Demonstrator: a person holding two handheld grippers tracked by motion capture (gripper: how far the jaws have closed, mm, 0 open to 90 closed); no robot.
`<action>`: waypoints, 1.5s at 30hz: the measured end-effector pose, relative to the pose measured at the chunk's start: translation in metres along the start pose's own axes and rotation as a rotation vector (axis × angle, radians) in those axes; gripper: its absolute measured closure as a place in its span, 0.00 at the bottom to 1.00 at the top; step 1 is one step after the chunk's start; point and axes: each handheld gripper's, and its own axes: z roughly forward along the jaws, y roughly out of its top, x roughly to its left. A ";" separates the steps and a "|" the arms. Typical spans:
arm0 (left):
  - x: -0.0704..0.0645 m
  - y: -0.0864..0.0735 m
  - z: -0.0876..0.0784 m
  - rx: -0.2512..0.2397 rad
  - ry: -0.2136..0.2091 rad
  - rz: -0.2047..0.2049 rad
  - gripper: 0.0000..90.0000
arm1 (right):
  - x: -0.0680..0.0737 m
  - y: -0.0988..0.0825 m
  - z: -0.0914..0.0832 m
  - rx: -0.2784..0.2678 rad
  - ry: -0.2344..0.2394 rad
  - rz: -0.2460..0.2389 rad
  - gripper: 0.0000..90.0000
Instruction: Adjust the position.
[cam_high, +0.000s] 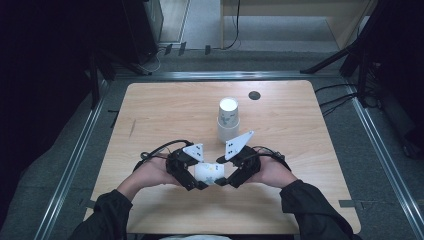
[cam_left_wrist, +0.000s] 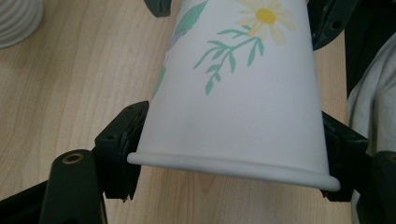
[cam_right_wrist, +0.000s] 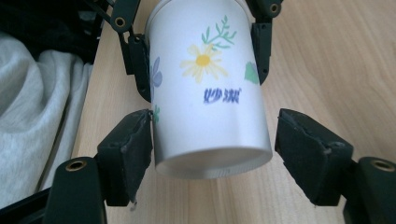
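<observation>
Left gripper (cam_high: 196, 183): jaws clamped on the rim end of a white flowered paper cup (cam_high: 210, 173), pads pressed on both sides. Right gripper (cam_high: 223, 181): jaws spread about the cup's base end, one pad at the wall, the other standing clear. Cup held on its side above the wooden table (cam_high: 150, 115), near edge, centre. Stacked paper cups (cam_high: 228, 120) stood upright farther off, mid-table.
</observation>
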 end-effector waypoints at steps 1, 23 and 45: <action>-0.001 0.001 0.002 0.016 -0.002 0.006 0.26 | 0.001 0.000 0.001 0.007 0.002 -0.001 0.32; -0.008 0.009 0.014 0.079 -0.013 0.043 0.26 | 0.011 -0.003 0.027 0.117 0.024 -0.070 0.37; 0.001 0.003 -0.007 -0.075 0.018 0.016 0.18 | 0.003 -0.005 0.000 0.012 -0.027 -0.035 0.37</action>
